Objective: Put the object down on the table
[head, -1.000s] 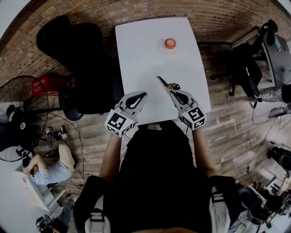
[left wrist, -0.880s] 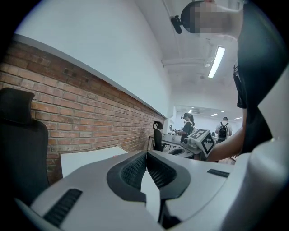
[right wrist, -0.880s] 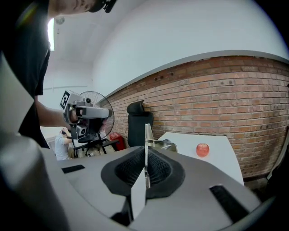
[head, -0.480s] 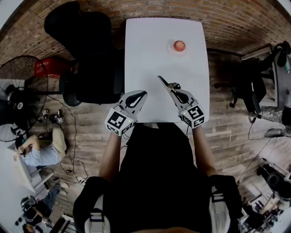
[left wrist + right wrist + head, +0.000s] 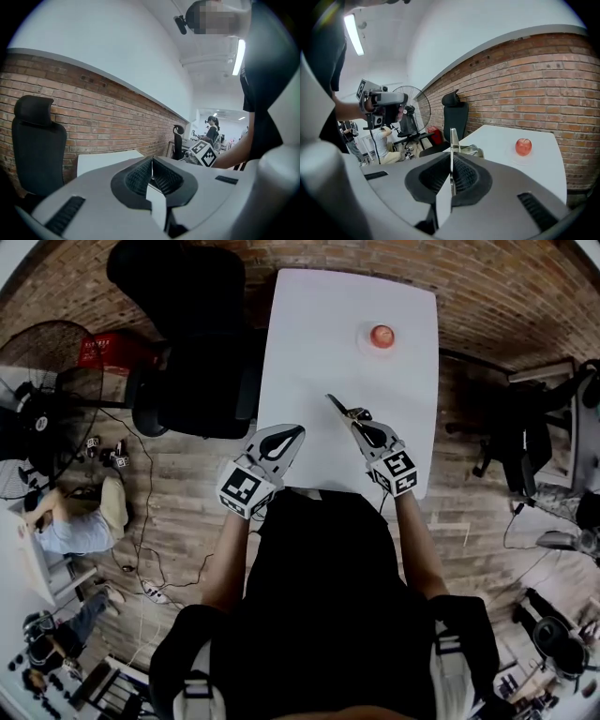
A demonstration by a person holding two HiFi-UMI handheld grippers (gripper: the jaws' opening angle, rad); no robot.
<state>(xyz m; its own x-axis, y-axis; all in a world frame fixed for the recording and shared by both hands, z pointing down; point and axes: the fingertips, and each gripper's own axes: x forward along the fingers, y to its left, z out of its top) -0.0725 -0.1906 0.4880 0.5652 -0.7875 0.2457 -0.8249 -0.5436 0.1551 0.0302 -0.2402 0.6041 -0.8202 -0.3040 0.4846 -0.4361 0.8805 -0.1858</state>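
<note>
Metal utensil (image 5: 336, 407) sits pinched in the right tool (image 5: 357, 421), tilted downward.

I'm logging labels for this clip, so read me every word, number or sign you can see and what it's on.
No readable words or numbers anywhere.
Marker cube on the left gripper: black-and-white square code, no letters.
Marker cube on the right gripper: the same.
Red crate: any print too small to read.
</note>
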